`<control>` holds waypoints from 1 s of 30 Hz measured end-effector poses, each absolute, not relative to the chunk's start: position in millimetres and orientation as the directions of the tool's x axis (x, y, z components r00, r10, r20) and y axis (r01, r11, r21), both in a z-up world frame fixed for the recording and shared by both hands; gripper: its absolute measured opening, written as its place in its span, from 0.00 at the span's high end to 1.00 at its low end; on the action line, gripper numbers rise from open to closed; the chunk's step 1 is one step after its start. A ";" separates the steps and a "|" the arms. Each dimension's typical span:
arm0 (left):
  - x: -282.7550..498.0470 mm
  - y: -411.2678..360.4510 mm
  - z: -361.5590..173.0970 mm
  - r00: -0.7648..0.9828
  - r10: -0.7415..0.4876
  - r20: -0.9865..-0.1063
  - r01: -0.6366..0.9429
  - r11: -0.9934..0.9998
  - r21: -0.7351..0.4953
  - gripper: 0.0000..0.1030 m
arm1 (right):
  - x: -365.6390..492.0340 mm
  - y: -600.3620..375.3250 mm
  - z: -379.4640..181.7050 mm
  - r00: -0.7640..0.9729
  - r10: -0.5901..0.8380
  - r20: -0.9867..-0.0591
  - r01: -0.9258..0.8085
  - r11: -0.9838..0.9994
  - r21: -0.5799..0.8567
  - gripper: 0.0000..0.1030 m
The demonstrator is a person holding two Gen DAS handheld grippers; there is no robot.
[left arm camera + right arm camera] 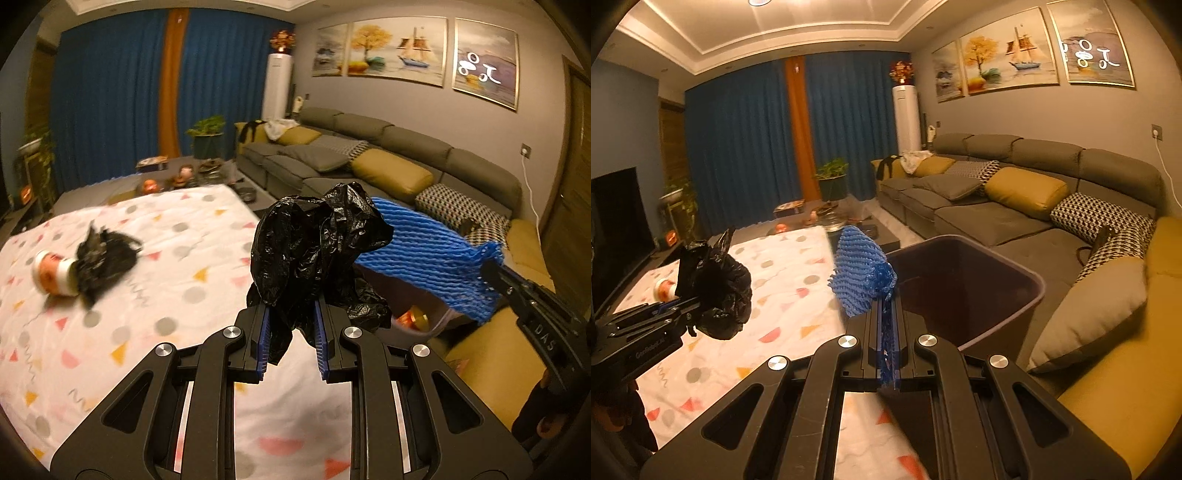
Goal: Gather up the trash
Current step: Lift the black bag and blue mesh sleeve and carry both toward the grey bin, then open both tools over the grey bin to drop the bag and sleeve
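My left gripper [291,310] is shut on a crumpled black plastic bag [314,254], held up over the table's right edge; the same black bag [720,295] shows at the left of the right wrist view. My right gripper [888,306] is shut on a blue foam net sleeve [862,269], which hangs at the near rim of a dark open bin [964,291]. The blue net [424,254] lies just right of the black bag in the left wrist view. On the table lie another black bag [105,254] and a white cup [53,273] beside it.
The table wears a white cloth [155,280] with coloured shapes. A grey sofa [1015,206] with yellow and patterned cushions runs along the right. A low dark coffee table [184,173] with small items stands beyond. Blue curtains [746,140] close the far wall.
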State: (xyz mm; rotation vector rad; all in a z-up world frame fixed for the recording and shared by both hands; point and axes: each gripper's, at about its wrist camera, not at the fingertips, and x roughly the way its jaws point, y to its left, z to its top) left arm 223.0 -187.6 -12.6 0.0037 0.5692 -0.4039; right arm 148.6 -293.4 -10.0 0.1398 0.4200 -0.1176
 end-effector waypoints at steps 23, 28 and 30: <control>283.2 -283.2 -37.6 0.667 -0.492 -0.559 0.512 0.848 -0.134 0.81 | 175.6 -337.3 -27.2 0.872 -0.182 -0.454 0.269 0.954 0.134 0.95; 289.6 -293.7 -45.8 0.651 -0.496 -0.574 0.524 0.841 -0.132 0.81 | 181.6 -338.6 -29.8 0.867 -0.180 -0.465 0.272 0.952 0.139 0.95; 291.4 -295.4 -48.2 0.645 -0.499 -0.578 0.528 0.838 -0.135 0.81 | 183.4 -338.0 -31.1 0.866 -0.176 -0.468 0.270 0.953 0.140 0.95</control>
